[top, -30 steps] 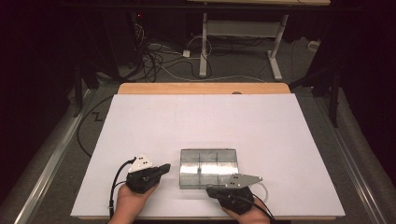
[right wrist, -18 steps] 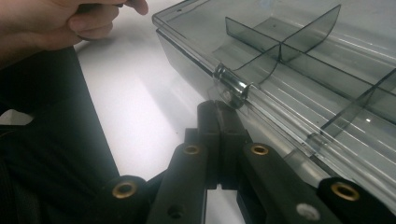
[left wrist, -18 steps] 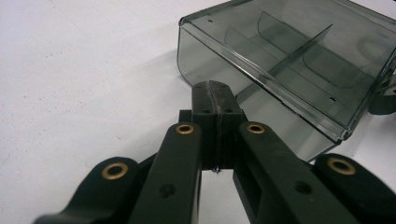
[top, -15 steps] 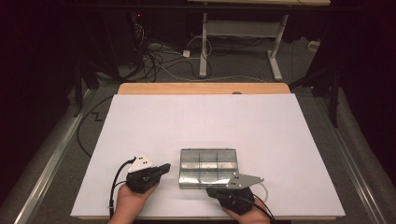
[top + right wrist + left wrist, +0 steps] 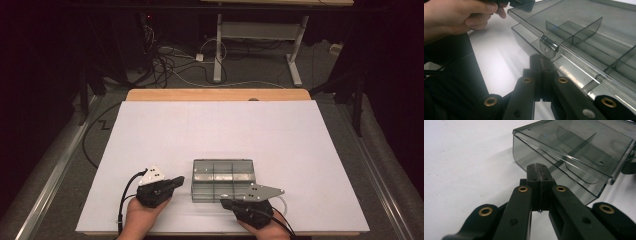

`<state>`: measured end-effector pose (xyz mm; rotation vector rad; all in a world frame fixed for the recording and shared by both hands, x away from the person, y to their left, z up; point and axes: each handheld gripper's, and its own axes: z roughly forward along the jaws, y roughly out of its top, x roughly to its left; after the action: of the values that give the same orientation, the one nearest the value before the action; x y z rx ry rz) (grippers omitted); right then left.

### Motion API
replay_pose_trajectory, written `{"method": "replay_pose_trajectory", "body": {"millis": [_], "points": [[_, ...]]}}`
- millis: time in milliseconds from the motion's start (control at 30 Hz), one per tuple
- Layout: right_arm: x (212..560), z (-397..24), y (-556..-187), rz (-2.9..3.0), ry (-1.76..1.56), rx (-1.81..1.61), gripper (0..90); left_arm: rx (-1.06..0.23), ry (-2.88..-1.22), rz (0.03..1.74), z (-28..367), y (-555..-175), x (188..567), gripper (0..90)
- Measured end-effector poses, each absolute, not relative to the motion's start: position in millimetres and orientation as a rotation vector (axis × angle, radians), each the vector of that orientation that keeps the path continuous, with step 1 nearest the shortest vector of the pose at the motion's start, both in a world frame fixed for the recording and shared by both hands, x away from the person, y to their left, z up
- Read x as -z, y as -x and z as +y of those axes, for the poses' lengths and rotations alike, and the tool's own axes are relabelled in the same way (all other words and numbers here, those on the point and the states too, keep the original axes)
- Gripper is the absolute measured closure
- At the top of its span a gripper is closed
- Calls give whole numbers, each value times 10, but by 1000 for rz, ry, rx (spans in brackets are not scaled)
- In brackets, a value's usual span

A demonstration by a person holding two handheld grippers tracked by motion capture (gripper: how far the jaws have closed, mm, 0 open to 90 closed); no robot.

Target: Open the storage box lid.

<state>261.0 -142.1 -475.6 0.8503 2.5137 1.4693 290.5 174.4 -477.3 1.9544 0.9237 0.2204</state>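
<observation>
Carefully, both clenched grippers, left (image 5: 176, 181) and right (image 5: 226, 202), are working the smoky compartment box (image 5: 223, 179); the right should be nudging its front latch (image 5: 548, 46) upward while the left is bracing the corner.

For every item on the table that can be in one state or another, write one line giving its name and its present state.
compartment box: lid shut, lying flat, compartments look empty
latch tab: down over the front edge
left gripper: jaws shut, tip at the box's side
right gripper: jaws shut, tip just below the latch tab

left tool (image 5: 176, 181) jaws closed, right tool (image 5: 226, 202) likewise
</observation>
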Motion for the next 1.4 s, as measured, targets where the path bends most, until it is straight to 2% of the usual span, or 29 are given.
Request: {"method": "replay_pose_trajectory", "body": {"millis": [1400], "points": [[4537, -1441, -2651, 2435, -806, -1506, 900, -138, -1925, 830, 1511, -2788, 4691, 881]]}}
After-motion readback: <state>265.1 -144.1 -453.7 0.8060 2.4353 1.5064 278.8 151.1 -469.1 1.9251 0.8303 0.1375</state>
